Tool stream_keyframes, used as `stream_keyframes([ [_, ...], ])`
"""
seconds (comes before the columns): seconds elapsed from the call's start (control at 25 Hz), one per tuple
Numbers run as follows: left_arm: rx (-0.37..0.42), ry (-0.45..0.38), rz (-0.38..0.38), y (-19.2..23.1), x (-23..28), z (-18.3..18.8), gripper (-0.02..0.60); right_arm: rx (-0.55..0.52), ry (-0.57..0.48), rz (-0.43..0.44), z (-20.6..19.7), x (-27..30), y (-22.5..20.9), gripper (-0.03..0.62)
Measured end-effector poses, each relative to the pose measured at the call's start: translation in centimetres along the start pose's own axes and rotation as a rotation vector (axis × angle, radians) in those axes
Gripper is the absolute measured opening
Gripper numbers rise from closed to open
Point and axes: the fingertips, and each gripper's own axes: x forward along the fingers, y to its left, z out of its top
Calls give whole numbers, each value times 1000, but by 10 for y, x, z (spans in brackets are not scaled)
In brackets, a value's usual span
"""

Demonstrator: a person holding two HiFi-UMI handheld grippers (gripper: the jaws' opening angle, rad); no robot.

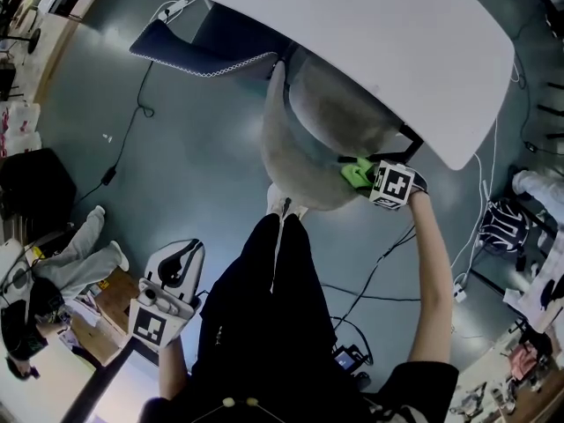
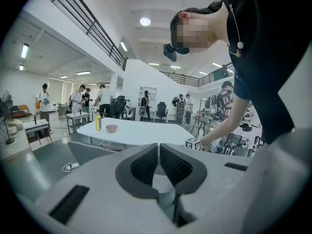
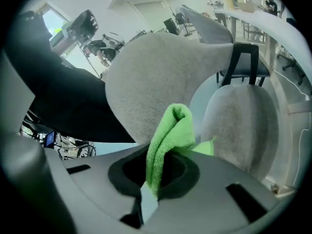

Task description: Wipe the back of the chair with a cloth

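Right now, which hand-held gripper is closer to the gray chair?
The right one. The right hand-held gripper, clamped on the green cloth, is right at the chair, by its back. The left hand-held gripper hangs low beside the person's leg, well away from it.

Right gripper (image 1: 367,177) with green cloth (image 1: 355,171) on grey chair back (image 1: 286,152), white table (image 1: 397,42) beyond, left gripper (image 1: 176,267) well apart

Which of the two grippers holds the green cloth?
The right gripper, clamped on the green cloth by the grey fabric chair back; the left gripper is shut, empty.
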Motion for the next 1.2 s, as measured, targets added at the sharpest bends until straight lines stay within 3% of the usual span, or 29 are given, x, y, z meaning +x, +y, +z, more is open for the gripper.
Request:
stream_keyframes([
  [0.36, -1, 3, -23, -1, 6, -3, 17, -101, -83, 70, 18, -22, 74, 20],
  [0.52, 3, 2, -29, -1, 7, -2, 17, -93, -123, 31, 27, -37, 77, 20],
  [0.72, 3, 8, -16, 2, 6, -3, 17, -2, -185, -135, 33, -70, 28, 20],
  [0.88, 1, 13, 4, 4, 1, -5, 17, 52, -125, -306, 25, -72, -33, 20],
  [1.2, 5, 45, 76, 15, -21, -11, 17, 114, 18, -272, 27, 42, -98, 20],
])
